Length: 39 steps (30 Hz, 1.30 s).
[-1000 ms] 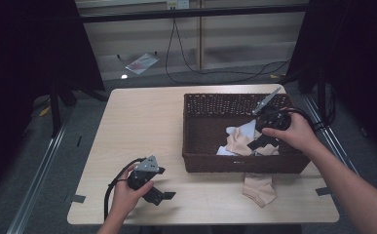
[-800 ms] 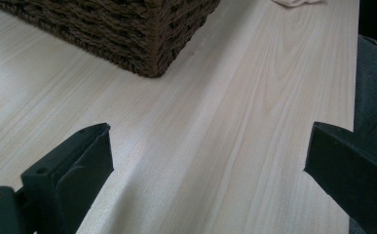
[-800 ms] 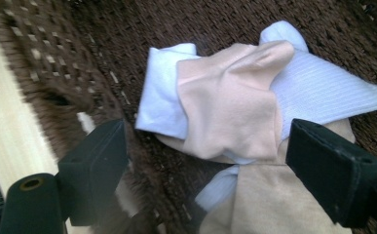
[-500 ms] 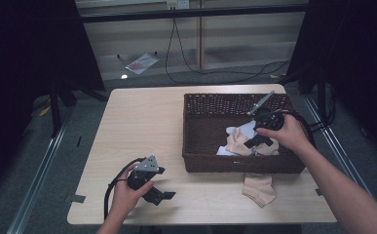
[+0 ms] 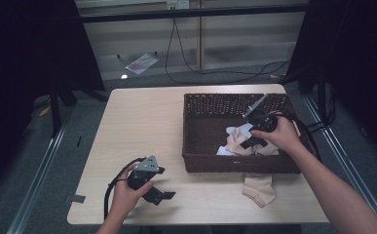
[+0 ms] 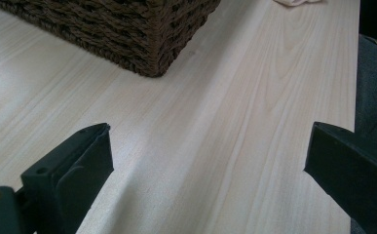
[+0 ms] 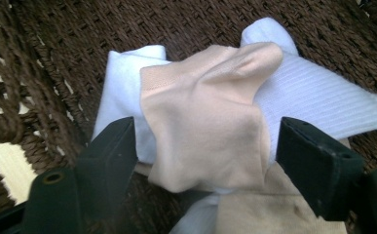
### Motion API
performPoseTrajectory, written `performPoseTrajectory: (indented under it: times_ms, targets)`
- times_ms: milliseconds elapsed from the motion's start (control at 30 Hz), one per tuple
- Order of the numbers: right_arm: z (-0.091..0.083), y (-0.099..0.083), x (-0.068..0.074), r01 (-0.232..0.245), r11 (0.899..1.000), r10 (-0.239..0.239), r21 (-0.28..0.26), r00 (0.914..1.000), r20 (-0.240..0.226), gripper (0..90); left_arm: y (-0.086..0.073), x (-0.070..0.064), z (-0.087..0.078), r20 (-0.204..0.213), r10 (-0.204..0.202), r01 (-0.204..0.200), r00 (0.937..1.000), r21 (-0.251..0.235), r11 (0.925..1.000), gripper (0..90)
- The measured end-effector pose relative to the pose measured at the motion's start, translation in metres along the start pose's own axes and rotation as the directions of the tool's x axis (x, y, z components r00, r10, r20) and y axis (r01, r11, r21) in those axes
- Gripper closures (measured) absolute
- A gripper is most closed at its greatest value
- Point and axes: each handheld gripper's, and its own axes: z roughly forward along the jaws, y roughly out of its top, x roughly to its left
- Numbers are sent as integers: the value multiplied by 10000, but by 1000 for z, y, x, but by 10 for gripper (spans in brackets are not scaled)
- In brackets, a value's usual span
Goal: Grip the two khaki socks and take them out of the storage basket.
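A dark woven basket [image 5: 235,165] stands on the right half of the wooden table [image 5: 142,122]. Inside it lie beige and white socks [image 5: 232,144]. My right gripper [image 5: 251,142] is lowered into the basket over them. In the right gripper view a crumpled beige sock [image 7: 203,126] sits between the open jaws of that gripper [image 7: 205,153], on top of a white ribbed sock [image 7: 317,100]. My left gripper [image 5: 160,195] rests low near the table's front edge, left of the basket. The left gripper [image 6: 208,156] is open over bare wood, with the basket's corner [image 6: 147,39] ahead.
Another beige sock [image 5: 259,187] lies flat on the table in front of the basket, near the front edge. Cables trail from both grippers. Dark stands and a floor with loose cables surround the table's far side.
My right gripper has moved left and down inside the basket, onto the sock pile. The left gripper has stayed where it was.
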Motion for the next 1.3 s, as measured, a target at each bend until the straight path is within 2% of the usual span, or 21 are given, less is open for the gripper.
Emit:
performPoseTrajectory:
  times_ms: [200,267,433,467,600,667,800,833,867,933,967,1000,1033,1067,1300]
  targets:
    - [7,1,-1,107,9999,-106,106,9999,-55,261,0,0,0,4,-12,12,10000,-15,10000,32]
    - [10,1,0,-61,10000,62,61,10000,-64,264,0,0,-1,-20,2,-2,10000,20,10000,32]
    - [15,1,1,-56,10000,56,67,10000,-28,273,0,0,0,2,-17,17,10000,16,10000,32]
    - [18,2,1,79,9998,-79,191,10000,-30,274,0,0,0,-16,13,-13,10000,16,10000,32]
    - [23,1,-1,125,9991,-133,414,9998,177,290,0,0,0,18,53,-53,10000,34,10000,32]
    - [23,1,-1,166,9990,-173,408,9997,174,420,0,0,0,8,51,-51,10000,55,10000,32]
    - [25,2,-2,217,9986,-220,481,9997,73,526,0,-1,0,-2,12,-12,10000,-21,10000,32]
    - [25,2,-2,217,9986,-220,481,9997,73,526,0,-1,0,-2,12,-12,10000,-21,10000,33]
    - [26,2,-4,265,9981,-264,561,9996,-27,637,0,-1,0,-8,20,-20,10000,-21,10000,33]
    - [27,2,-3,237,9980,-233,593,9997,-73,672,0,0,0,5,21,-21,10000,-61,10000,33]
    - [27,2,-3,310,9972,-300,677,9994,-156,754,0,0,0,0,17,-17,10000,-79,10000,33]
    - [27,2,-3,310,9972,-300,677,9994,-156,754,0,0,0,0,17,-17,10000,-79,10000,33]
    - [26,2,-2,213,9969,-194,751,9995,-260,835,0,0,0,-9,24,-24,10000,-55,10000,33]
    - [25,2,-2,371,9968,-353,706,9990,-270,850,0,0,0,-1,22,-22,10000,-59,10000,33]
    - [11,2,-1,307,9952,-270,929,9988,-402,876,0,0,-1,-13,18,-18,10000,-72,10000,33]
